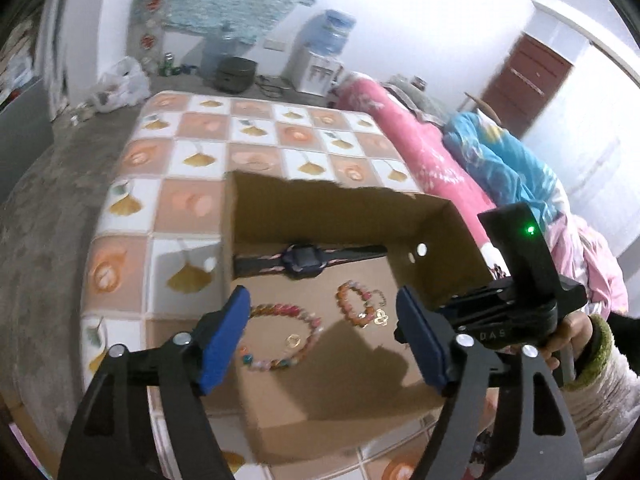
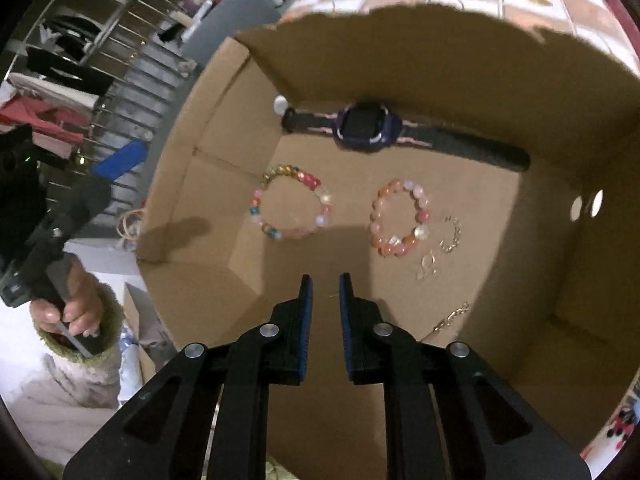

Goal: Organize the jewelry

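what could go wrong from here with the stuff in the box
1. The thin gold chain lies close beside the right tool; lowering the tool could snag or drag it.
2. The small gold charm sits right next to the orange bead bracelet, so a pinch at either may catch both.
3. The cardboard box has tall walls; the wide-open left tool could bump one and shift everything.
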### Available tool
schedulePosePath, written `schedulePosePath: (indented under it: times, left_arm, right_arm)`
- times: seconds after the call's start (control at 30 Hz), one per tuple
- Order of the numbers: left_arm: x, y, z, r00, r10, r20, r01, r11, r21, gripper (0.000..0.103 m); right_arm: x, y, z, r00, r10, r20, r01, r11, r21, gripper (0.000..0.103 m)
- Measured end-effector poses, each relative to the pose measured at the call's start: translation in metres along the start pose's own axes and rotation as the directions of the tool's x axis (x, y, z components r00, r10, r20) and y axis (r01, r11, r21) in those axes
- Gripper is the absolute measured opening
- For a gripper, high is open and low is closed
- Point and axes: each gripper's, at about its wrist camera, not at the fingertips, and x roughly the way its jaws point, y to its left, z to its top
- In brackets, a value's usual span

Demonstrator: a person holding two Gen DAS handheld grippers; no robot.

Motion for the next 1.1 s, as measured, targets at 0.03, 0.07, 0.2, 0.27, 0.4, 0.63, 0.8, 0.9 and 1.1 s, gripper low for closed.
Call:
schedulePosePath:
  times: [0.03, 0.07, 0.2, 0.27, 0.4, 0.63, 0.8, 0.9, 1.1]
  left_arm:
    - [-0.002, 0.005, -0.004, 1.0, -0.001, 0.004, 0.001, 1.0, -0.022, 0.076]
    - [-0.004, 0.01, -0.007, 1.0, -0.006, 0.01, 0.007, 0.999, -0.042, 0.078]
    - [-0.009, 0.023, -0.015, 1.0, -0.005, 0.03, 0.008, 0.996, -0.092, 0.081]
    - [-0.01, 0.029, -0.018, 0.999, 0.001, 0.038, 0.003, 0.995, -0.104, 0.082]
    - [-0.006, 0.038, -0.023, 0.999, 0.006, 0.041, 0.0, 0.99, -0.139, 0.085]
    - [0.018, 0.051, -0.039, 0.998, -0.062, -0.019, 0.055, 0.965, -0.257, 0.085]
    - [0.029, 0.041, -0.05, 0.992, -0.12, -0.045, 0.101, 0.949, -0.298, 0.087]
    - [0.022, 0.033, -0.056, 0.995, -0.094, -0.044, 0.077, 0.953, -0.293, 0.087]
    - [0.0, 0.023, -0.084, 0.993, -0.11, -0.049, 0.091, 0.95, -0.3, 0.088]
  right_arm:
    - [0.001, 0.001, -0.001, 1.0, 0.003, -0.004, -0.003, 1.0, 0.0, 0.016]
    - [0.001, 0.001, -0.001, 1.0, 0.006, -0.004, -0.006, 1.0, 0.003, 0.02]
    - [-0.015, 0.003, -0.011, 0.998, 0.0, 0.057, 0.0, 1.0, 0.012, 0.025]
    - [-0.037, 0.004, -0.02, 0.99, -0.016, 0.138, 0.014, 1.0, 0.017, 0.028]
    - [-0.09, 0.004, -0.048, 0.935, -0.103, 0.34, 0.091, 0.995, 0.051, 0.042]
    - [-0.135, -0.036, -0.107, 0.784, -0.372, 0.497, 0.245, 0.921, 0.303, 0.058]
    - [-0.087, -0.069, -0.112, 0.918, -0.125, 0.376, -0.013, 0.939, 0.344, 0.06]
    - [-0.078, -0.06, -0.113, 0.919, -0.143, 0.368, 0.01, 0.94, 0.341, 0.06]
    - [-0.084, -0.049, -0.135, 0.919, -0.138, 0.37, 0.003, 0.94, 0.342, 0.059]
